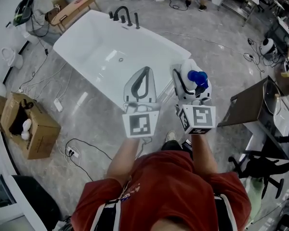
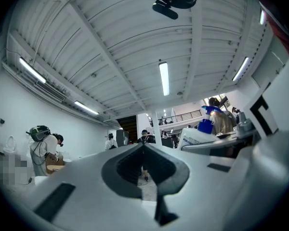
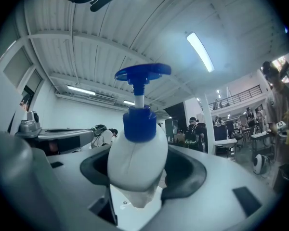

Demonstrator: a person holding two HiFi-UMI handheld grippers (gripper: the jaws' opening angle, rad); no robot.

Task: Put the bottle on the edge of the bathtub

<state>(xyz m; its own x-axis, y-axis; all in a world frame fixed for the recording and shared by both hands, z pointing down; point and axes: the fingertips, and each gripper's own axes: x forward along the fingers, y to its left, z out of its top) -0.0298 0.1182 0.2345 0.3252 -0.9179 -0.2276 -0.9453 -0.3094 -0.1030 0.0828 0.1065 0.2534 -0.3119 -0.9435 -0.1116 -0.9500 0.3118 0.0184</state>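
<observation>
The site is a large industrial hall set up as a test workshop. A freestanding white bathtub [image 1: 111,57] stands on an open polished grey floor [image 1: 86,105], with loose cables [image 1: 53,76] and an open cardboard box [image 1: 33,129] near its left side. Overhead is a ribbed metal ceiling [image 2: 111,47] with strip lights [image 2: 164,78]. A railed mezzanine [image 2: 185,115] and a person wearing head-mounted gear [image 2: 38,148] occupy the background.

Bright, even light from ceiling strip lights [image 2: 164,78] above the left claw [image 2: 144,146]; fisheye bending, dark corners; the claw's near body blurs.
</observation>
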